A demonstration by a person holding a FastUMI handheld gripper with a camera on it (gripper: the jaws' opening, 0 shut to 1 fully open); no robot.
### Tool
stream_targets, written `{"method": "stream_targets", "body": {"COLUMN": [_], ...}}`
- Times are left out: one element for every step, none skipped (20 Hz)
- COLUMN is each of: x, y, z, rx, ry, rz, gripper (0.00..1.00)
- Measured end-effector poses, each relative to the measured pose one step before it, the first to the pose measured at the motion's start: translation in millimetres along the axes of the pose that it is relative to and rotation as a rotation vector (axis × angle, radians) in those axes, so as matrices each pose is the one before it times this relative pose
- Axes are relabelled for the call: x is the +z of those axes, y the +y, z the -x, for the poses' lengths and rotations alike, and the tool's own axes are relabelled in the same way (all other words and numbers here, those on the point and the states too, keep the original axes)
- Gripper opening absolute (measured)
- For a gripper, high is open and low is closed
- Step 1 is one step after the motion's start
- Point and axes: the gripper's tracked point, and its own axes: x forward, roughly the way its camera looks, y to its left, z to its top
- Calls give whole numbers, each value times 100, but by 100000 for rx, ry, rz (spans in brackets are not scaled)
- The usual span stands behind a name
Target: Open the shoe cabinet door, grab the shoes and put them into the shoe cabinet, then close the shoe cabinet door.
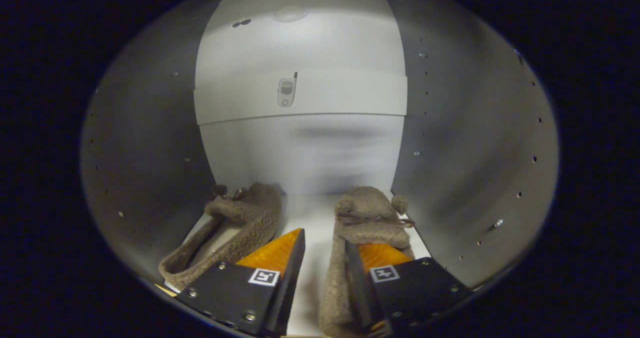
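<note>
Gripper [324, 250] sits inside the shoe cabinet [465, 143], jaws spread, pinching nothing. Left slipper [235, 230] lies on the white shelf [310, 218] at eleven o'clock from the fingers. Right slipper [367, 218] lies at one o'clock, its side wall touching the right finger's [400, 283] inner face.
</note>
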Motion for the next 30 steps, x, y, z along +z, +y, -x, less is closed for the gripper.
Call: {"method": "stream_targets", "body": {"x": [-50, -101, 14, -43, 60, 99, 132, 124, -21, -74, -146, 49, 71, 159, 104, 52, -133, 11, 367, 619, 807, 869, 801, 727, 416, 453, 346, 378, 288, 279], "y": [219, 75, 32, 37, -38, -102, -185, -133, -42, 57, 93, 50, -57, -81, -155, -87, -108, -57, 125, 163, 103, 93, 89, 84, 174, 231, 251, 148, 154, 101], "z": [-675, -367, -271, -285, -195, 13, 82, 88, 91, 99, 110, 161, 271, 429, 394, 459, 529, 717, 829, 966, 1120, 1357, 1291, 1459, 1320, 1481, 1384, 1546, 1634, 1679], "rx": [230, -320, -365, -518, -356, -500, -758, -704, -787, 50, 448, -83, -629, -745, -1109, -663, -700, -86, 456, 655, 404, -81, 34, -28, 592, 1098, 1191, 973, 1026, 941], "ry": [1302, 1329, 991, 578, 359, -101, -503, -272, -77, 50, -103, -609, -842, -591, -374, -89, 248, -290, -1713, -2649, -3062, -2804, -2905, -2666, -1367, -1534, -1454, -1537, -1353, -1361], "rz": [289, 741, 919, 759, -61, -594, -220, -116, 25, 471, 387, -7, -51, 132, 245, 271, 201, 129, -345, -662, -672, -76, 504, 837, 749, 612, 899, 1102, 1075, 756], "gripper": [50, 57, 58, 59, 60, 60, 60, 60, 60, 60, 60, 60, 60, 60, 60, 60, 60, 60, 60, 60, 60, 60, 60, 60, 60, 60, 60, 60, 60, 60]}}
